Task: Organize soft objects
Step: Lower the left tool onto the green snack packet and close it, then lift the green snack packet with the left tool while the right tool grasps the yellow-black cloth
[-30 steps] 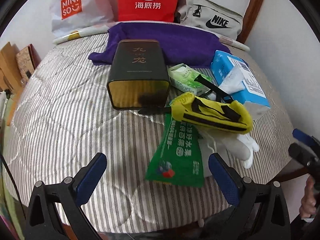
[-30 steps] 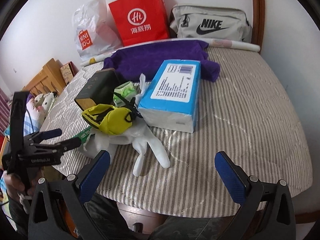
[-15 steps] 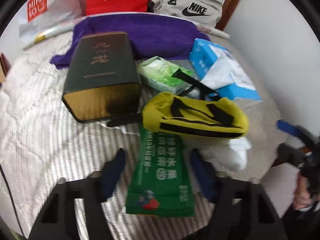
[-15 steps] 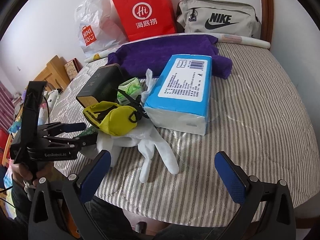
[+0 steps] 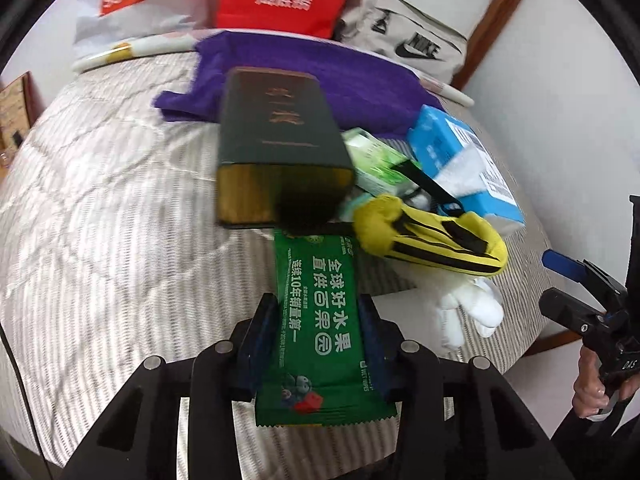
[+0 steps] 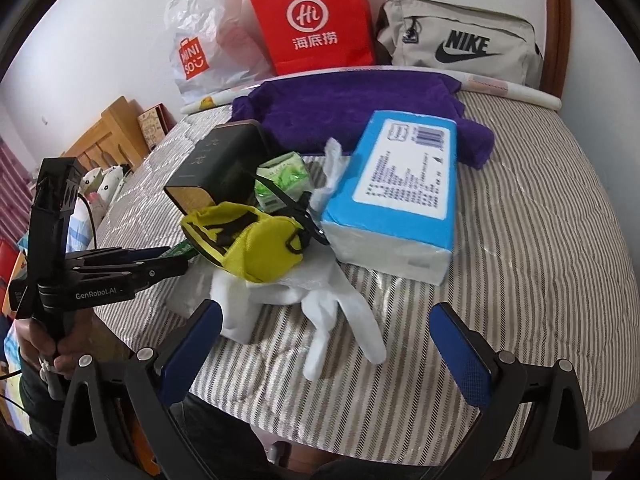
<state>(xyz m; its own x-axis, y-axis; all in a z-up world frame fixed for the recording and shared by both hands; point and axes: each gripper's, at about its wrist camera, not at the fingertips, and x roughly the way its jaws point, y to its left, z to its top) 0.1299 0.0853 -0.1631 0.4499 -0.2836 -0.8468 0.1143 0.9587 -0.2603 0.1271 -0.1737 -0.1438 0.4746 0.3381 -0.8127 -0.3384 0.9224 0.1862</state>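
A green wet-wipes pack (image 5: 320,320) lies on the striped bed cover (image 5: 100,220), its far end under a yellow-and-black pouch (image 5: 432,240). My left gripper (image 5: 318,332) straddles the pack, its jaws closing with both blue pads against the pack's long edges. The pouch rests on a white glove (image 6: 320,308). My right gripper (image 6: 326,348) stands open just in front of that glove, nothing between its fingers. From the right wrist view the left gripper (image 6: 160,260) reaches in from the left toward the pile.
Behind the pile lie a dark green box (image 5: 280,140), a small green packet (image 5: 372,160), a blue tissue pack (image 6: 400,200) and a purple towel (image 6: 340,112). A red paper bag (image 6: 316,20), a white plastic bag (image 6: 200,40) and a grey pouch bag (image 6: 460,40) lean on the wall.
My left gripper has moved forward over the green pack and its wide jaws have closed in onto the pack's sides. The right gripper has crept a little closer to the glove, still open.
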